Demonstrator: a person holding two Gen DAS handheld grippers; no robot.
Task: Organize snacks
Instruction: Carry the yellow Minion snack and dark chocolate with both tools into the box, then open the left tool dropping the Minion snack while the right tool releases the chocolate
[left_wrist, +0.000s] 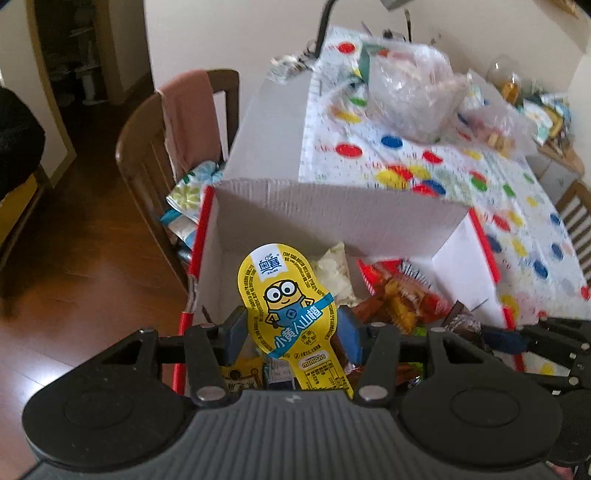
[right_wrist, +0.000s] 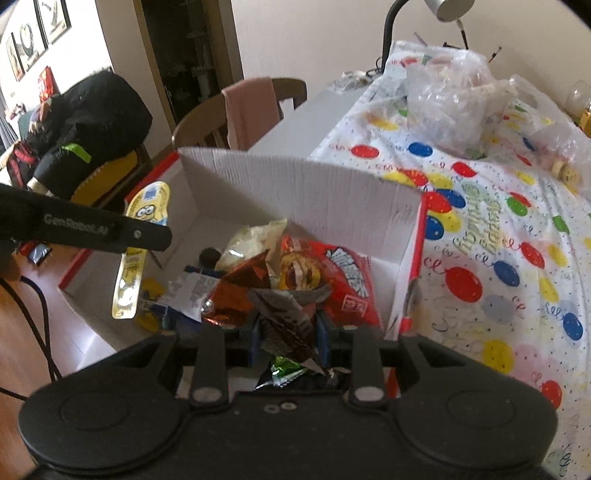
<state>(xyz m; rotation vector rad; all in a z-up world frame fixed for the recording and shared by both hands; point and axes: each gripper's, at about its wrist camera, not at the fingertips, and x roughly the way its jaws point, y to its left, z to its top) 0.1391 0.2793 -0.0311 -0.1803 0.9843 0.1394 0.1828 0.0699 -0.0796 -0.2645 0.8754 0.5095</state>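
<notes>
My left gripper is shut on a yellow Minions snack pack and holds it upright above the open white cardboard box. The pack also shows in the right wrist view, clamped by the left gripper. My right gripper is shut on a dark brown foil snack packet over the box. Inside lie a red snack bag, a pale packet and other wrappers.
The box stands at the edge of a table with a balloon-print cloth. Clear plastic bags of snacks lie further back on it. A wooden chair with a pink cloth stands left of the table, over wood floor.
</notes>
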